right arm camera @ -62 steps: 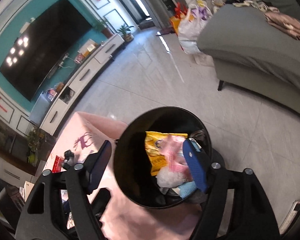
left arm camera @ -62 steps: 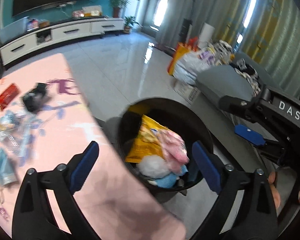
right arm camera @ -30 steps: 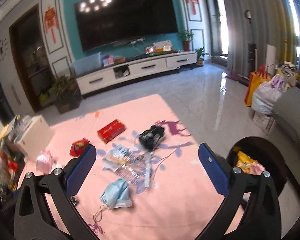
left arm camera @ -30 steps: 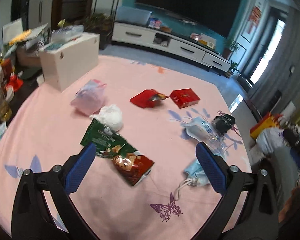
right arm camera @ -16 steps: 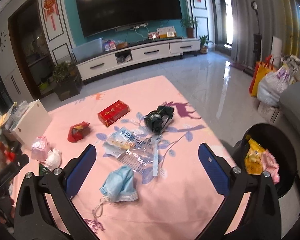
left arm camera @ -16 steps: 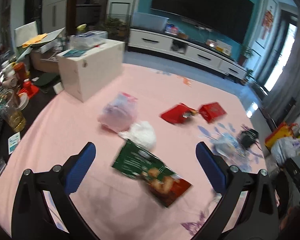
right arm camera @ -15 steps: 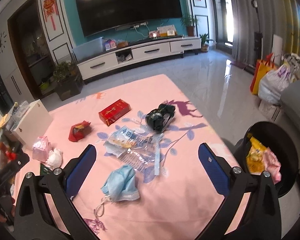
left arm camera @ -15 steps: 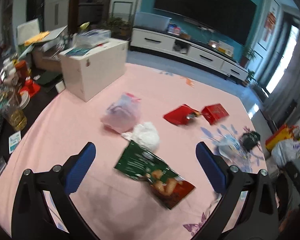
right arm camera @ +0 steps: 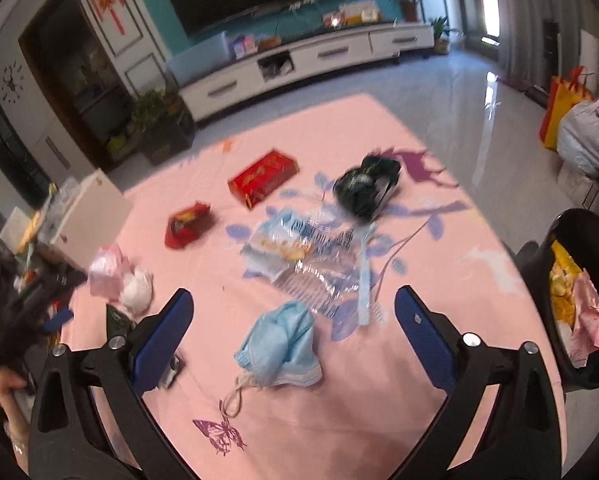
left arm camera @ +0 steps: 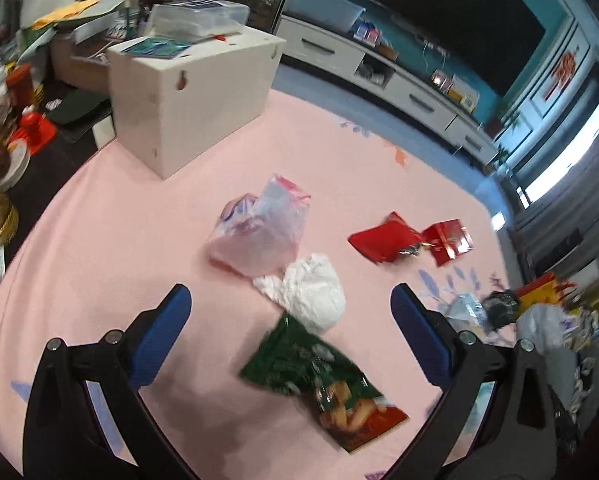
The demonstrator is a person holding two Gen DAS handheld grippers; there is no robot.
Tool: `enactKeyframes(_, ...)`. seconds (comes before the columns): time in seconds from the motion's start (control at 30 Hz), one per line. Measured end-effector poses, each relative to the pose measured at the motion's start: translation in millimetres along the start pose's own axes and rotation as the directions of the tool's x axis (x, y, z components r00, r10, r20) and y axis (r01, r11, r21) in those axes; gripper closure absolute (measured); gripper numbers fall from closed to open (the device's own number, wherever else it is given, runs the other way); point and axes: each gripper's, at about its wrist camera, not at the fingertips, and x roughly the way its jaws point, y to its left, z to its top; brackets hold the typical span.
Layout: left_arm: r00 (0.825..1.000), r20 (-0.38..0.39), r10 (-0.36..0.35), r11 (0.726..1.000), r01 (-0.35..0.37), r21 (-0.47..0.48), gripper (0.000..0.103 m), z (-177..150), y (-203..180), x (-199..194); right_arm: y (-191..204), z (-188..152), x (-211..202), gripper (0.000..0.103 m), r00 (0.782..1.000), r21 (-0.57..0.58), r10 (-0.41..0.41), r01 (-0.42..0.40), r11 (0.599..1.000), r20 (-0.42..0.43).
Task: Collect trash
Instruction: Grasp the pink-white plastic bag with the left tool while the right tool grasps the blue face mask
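Left gripper [left arm camera: 289, 330] is spread wide and empty above the pink tablecloth [left arm camera: 139, 248]. A crumpled white tissue [left arm camera: 309, 294] lies at frame centre between its fingers, touching a green snack bag [left arm camera: 311, 364] below. Right gripper [right arm camera: 293, 330] is likewise spread and empty; a blue face mask [right arm camera: 279, 344] lies at lower centre. The black trash bin [right arm camera: 579, 296] stands at the right edge.

White box [left arm camera: 191, 92] beyond scattered litter [left arm camera: 299, 296]
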Motion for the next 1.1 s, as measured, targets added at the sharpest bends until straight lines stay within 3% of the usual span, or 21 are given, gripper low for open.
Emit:
enactKeyframes(0.1, 0.999, 0.005, 0.032, 0.999, -0.032, -0.016, 0.004, 18, 2, 13, 6, -3, 12, 0.018, 0.999, -0.039, -0.018, 0.016, 0.999, -0.041)
enactKeyframes(0.27, 1.000, -0.019, 0.004, 1.000, -0.004, -0.021, 0.004, 38, 11, 39, 5, -6, 27, 0.028, 0.993, -0.054, -0.009, 0.002, 0.999, -0.119)
enactKeyframes(0.43, 0.997, -0.068, 0.025, 0.999, -0.027, -0.028, 0.005, 39, 19, 67, 4, -5, 41, 0.029, 0.985, -0.036, 0.012, -0.019, 0.999, -0.173)
enactKeyframes(0.5, 0.996, -0.087, 0.029, 0.999, -0.031, -0.027, 0.011, 39, 22, 75, 7, -8, 47, 0.030, 0.982, -0.046, 0.004, -0.013, 0.999, -0.191)
enactKeyframes(0.57, 0.993, -0.116, 0.025, 0.999, -0.030, -0.038, 0.029, 36, 26, 83, 11, -12, 54, 0.034, 0.977, -0.065, -0.020, 0.006, 0.998, -0.213)
enactKeyframes(0.63, 0.992, -0.124, 0.006, 0.999, -0.012, -0.049, 0.028, 34, 27, 87, 17, -18, 64, 0.040, 0.968, -0.094, -0.035, 0.011, 0.995, -0.250)
enactKeyframes(0.77, 0.993, -0.115, -0.009, 0.998, 0.002, -0.061, 0.040, 32, 31, 85, 23, -26, 74, 0.062, 0.958, -0.123, -0.059, 0.025, 0.992, -0.280)
enactKeyframes(0.87, 0.993, -0.114, -0.032, 0.995, 0.021, -0.094, 0.041, 34, 34, 78, 24, -27, 72, 0.070, 0.960, -0.139, -0.068, 0.031, 0.990, -0.272)
enactKeyframes(1.1, 0.997, -0.024, -0.076, 0.996, 0.075, -0.048, 0.041, 47, 10, 26, 22, -17, 53, 0.072, 0.974, -0.101, -0.013, -0.010, 0.995, -0.225)
